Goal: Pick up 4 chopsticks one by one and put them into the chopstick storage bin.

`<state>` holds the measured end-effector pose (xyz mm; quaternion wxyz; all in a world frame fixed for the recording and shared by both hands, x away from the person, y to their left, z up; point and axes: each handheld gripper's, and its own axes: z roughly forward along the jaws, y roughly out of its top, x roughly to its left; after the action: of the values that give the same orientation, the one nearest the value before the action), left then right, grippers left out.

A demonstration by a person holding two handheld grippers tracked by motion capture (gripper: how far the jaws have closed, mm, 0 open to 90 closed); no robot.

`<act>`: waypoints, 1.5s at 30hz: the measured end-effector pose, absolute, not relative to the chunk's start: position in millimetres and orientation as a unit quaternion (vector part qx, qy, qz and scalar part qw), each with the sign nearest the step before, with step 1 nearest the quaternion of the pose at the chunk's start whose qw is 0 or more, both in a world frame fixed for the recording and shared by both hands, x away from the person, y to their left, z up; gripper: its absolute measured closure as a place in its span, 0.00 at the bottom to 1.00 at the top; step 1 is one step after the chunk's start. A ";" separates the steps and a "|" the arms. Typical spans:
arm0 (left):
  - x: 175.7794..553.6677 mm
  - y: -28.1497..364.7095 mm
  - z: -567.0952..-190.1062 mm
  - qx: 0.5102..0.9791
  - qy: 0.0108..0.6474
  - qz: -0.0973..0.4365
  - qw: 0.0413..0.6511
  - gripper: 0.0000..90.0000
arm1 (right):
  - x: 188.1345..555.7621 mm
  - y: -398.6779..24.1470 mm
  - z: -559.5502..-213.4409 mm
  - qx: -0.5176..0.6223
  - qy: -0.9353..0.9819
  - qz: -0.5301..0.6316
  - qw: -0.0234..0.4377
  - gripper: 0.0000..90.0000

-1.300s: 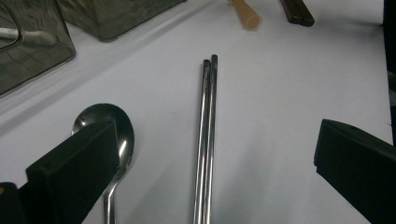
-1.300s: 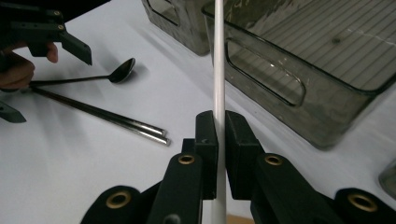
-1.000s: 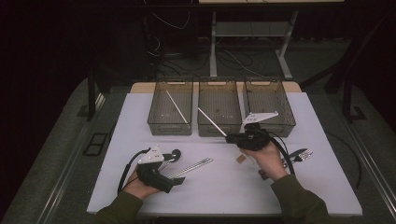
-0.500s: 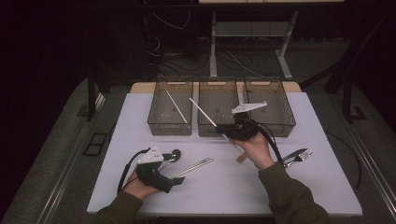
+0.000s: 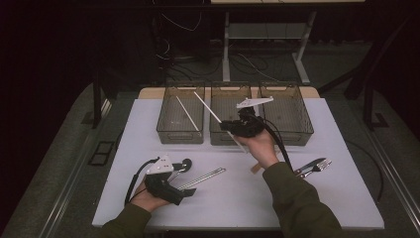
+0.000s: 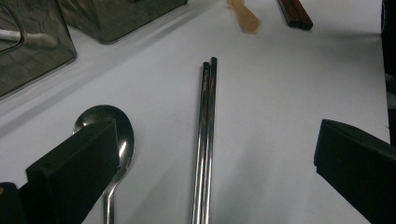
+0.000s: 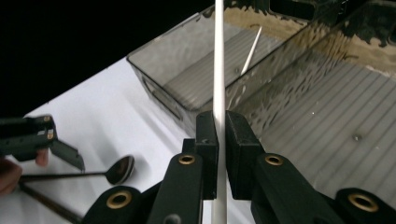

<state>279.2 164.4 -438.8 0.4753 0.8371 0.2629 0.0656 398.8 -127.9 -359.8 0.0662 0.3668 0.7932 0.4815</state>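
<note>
White sheeting covers the table (image 5: pixel 317 198), with three clear bins lined up along its far side and dark floor beyond. At left, the left gripper (image 5: pixel 190 191) rests low on the table, its jaws spread wide apart and gripping nothing; a pair of metal chopsticks (image 6: pixel 205 140) lies between them, pointing away from the tool, and a metal spoon (image 6: pixel 109 135) sits just by its left jaw. Ahead of it stands the left bin (image 5: pixel 181 119), holding one white chopstick (image 5: pixel 187 113). Farther right, the right gripper (image 5: pixel 229 125) hangs above the middle bin (image 5: pixel 228 139), its jaws clamped together on a second white chopstick (image 7: pixel 218 70) that slants up and forward from the tool, over the left bin. To that gripper's right lie the right bin (image 5: pixel 297 119) and a fork (image 5: pixel 317 166).
</note>
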 end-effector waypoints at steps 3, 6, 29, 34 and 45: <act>279.1 164.7 -438.6 0.836 0.263 0.066 0.477 0.00 | 404.2 -120.4 -356.1 0.369 0.792 0.481 0.073 0.94; 278.9 164.6 -438.5 0.835 0.265 0.065 0.478 0.00 | 411.0 -113.9 -353.1 0.372 0.787 0.485 0.079 0.94; 279.6 163.9 -437.8 0.836 0.257 0.067 0.479 0.00 | 461.6 -43.2 -345.7 0.391 0.768 0.497 0.102 0.94; 280.2 164.6 -437.0 0.838 0.252 0.068 0.479 0.00 | 469.2 -27.5 -349.2 0.393 0.770 0.490 0.109 0.94; 280.9 164.5 -436.0 0.837 0.252 0.066 0.481 0.00 | 483.3 -1.4 -360.1 0.398 0.773 0.482 0.108 0.94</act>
<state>280.9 164.5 -436.0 0.4806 0.8375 0.2517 0.0657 483.3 -1.4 -360.1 0.1080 0.3982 0.7726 0.4825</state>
